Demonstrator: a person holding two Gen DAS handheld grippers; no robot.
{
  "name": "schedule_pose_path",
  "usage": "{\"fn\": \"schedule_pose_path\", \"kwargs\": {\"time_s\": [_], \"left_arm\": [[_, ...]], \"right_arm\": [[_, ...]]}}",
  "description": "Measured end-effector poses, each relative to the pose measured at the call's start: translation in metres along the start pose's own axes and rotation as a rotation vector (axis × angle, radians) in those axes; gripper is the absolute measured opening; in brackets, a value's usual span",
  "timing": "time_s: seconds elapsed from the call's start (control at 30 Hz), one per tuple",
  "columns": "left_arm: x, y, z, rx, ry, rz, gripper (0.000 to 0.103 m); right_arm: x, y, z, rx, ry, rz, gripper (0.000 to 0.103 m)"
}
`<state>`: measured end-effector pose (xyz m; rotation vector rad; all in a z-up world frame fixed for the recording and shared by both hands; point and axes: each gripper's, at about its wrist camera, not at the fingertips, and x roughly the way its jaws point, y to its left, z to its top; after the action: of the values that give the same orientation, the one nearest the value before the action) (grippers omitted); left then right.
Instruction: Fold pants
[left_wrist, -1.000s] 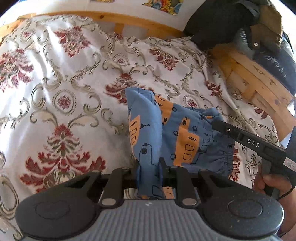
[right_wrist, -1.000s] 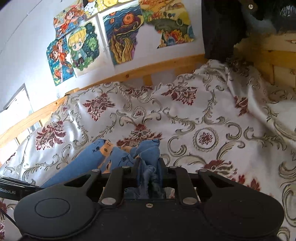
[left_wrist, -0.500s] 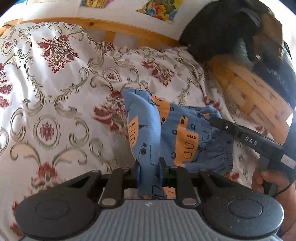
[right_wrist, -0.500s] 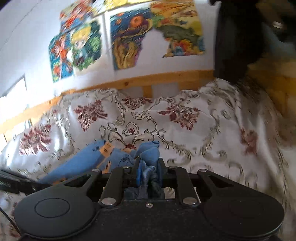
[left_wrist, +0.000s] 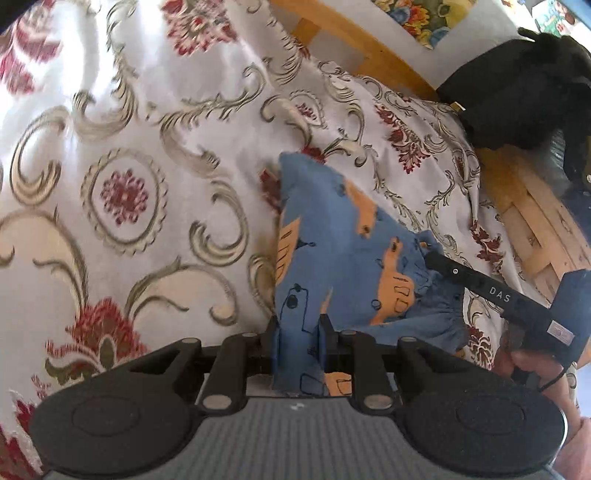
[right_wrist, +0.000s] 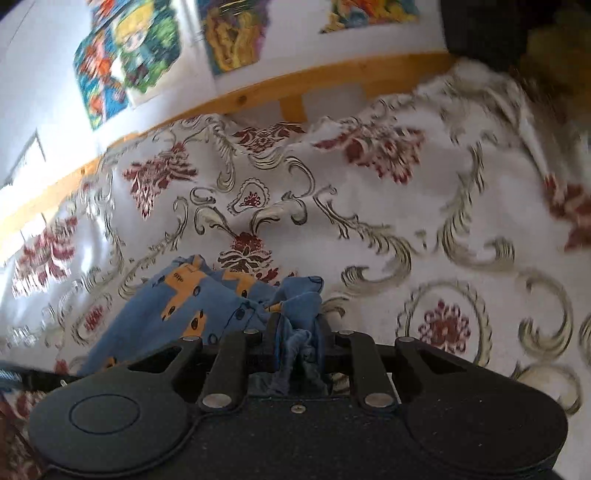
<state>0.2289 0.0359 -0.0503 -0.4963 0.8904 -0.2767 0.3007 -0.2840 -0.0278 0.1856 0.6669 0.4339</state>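
Note:
Small blue pants (left_wrist: 332, 258) printed with orange vehicles hang stretched between both grippers above a patterned bedspread (left_wrist: 122, 184). My left gripper (left_wrist: 298, 325) is shut on one folded edge of the cloth. In the left wrist view the right gripper (left_wrist: 428, 258) shows as a black tool marked DAS, held by a hand (left_wrist: 532, 365), biting the gathered waistband. Seen from the right wrist, my right gripper (right_wrist: 298, 325) is shut on a bunched wad of the pants (right_wrist: 199, 299), which trail off to the left.
A wooden bed frame (right_wrist: 295, 88) runs along the wall under colourful drawings (right_wrist: 129, 55). Dark clothing (left_wrist: 517, 85) is piled on the wooden rail (left_wrist: 535, 221) at the right. The white, red and gold bedspread (right_wrist: 406, 221) covers the whole bed.
Both grippers have kept their hold while carrying the pants across the bed; the views have swung, with the bedspread pattern shifting and the wall drawings and dark clothing coming closer.

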Motion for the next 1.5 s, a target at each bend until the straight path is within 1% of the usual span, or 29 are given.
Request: {"fn": "schedule_pose_path", "kwargs": {"time_s": [0.07, 0.23, 0.3, 0.37, 0.43, 0.5, 0.53, 0.57, 0.6, 0.63, 0.7, 0.73, 0.77, 0.87, 0.93, 1.03, 1.13, 1.2, 1.27, 1.33, 1.5], "left_arm": [[0.002, 0.004, -0.002, -0.007, -0.003, -0.013, 0.025], [0.004, 0.001, -0.001, 0.023, -0.001, -0.007, 0.027], [0.003, 0.000, -0.001, 0.022, 0.001, -0.008, 0.028], [0.001, -0.001, 0.000, 0.017, -0.003, -0.002, 0.033], [-0.001, -0.002, 0.001, 0.011, -0.006, 0.007, 0.036], [-0.004, -0.006, 0.002, 0.017, -0.005, 0.023, 0.040], [-0.007, -0.009, 0.002, 0.021, -0.009, 0.030, 0.045], [-0.010, -0.012, 0.003, 0.023, -0.017, 0.033, 0.057], [-0.015, -0.016, 0.003, 0.024, -0.032, 0.035, 0.063], [-0.020, -0.020, 0.002, 0.025, -0.049, 0.041, 0.071], [-0.033, -0.031, 0.001, 0.050, -0.096, 0.053, 0.077], [-0.039, -0.037, 0.001, 0.066, -0.111, 0.061, 0.084], [-0.045, -0.043, 0.000, 0.083, -0.131, 0.078, 0.088], [-0.066, -0.060, -0.005, 0.119, -0.186, 0.098, 0.094], [-0.080, -0.070, -0.009, 0.130, -0.222, 0.107, 0.098], [-0.101, -0.083, -0.022, 0.161, -0.283, 0.127, 0.102], [-0.115, -0.098, -0.038, 0.218, -0.330, 0.175, 0.103], [-0.120, -0.109, -0.050, 0.258, -0.338, 0.199, 0.103], [-0.127, -0.117, -0.060, 0.283, -0.333, 0.203, 0.103], [-0.134, -0.122, -0.069, 0.300, -0.338, 0.204, 0.103], [-0.151, -0.126, -0.085, 0.327, -0.366, 0.239, 0.103]], "right_arm": [[0.001, -0.002, -0.001, 0.012, -0.002, 0.009, 0.019], [0.000, -0.001, 0.000, 0.000, -0.005, 0.010, 0.021], [-0.002, -0.001, 0.001, 0.003, -0.010, 0.008, 0.024], [-0.006, 0.000, 0.001, 0.002, -0.018, 0.000, 0.029], [-0.011, 0.002, 0.002, 0.000, -0.029, -0.010, 0.033], [-0.019, 0.005, 0.004, 0.001, -0.042, -0.011, 0.041], [-0.025, 0.007, 0.005, 0.001, -0.051, -0.014, 0.043], [-0.030, 0.009, 0.005, 0.000, -0.061, -0.016, 0.050], [-0.036, 0.012, 0.006, -0.002, -0.070, -0.015, 0.058], [-0.044, 0.016, 0.006, -0.006, -0.084, -0.012, 0.061], [-0.059, 0.025, 0.005, -0.020, -0.108, -0.013, 0.073], [-0.068, 0.030, 0.004, -0.031, -0.121, -0.017, 0.076], [-0.077, 0.036, 0.003, -0.043, -0.136, -0.025, 0.082], [-0.105, 0.051, -0.002, -0.074, -0.181, -0.050, 0.089], [-0.126, 0.060, -0.007, -0.086, -0.211, -0.066, 0.097], [-0.157, 0.074, -0.018, -0.090, -0.249, -0.097, 0.099], [-0.184, 0.087, -0.030, -0.090, -0.278, -0.122, 0.102], [-0.199, 0.095, -0.038, -0.097, -0.295, -0.137, 0.102], [-0.213, 0.102, -0.045, -0.098, -0.316, -0.158, 0.102], [-0.225, 0.107, -0.053, -0.089, -0.339, -0.187, 0.102], [-0.244, 0.115, -0.072, -0.084, -0.371, -0.241, 0.102]]}}
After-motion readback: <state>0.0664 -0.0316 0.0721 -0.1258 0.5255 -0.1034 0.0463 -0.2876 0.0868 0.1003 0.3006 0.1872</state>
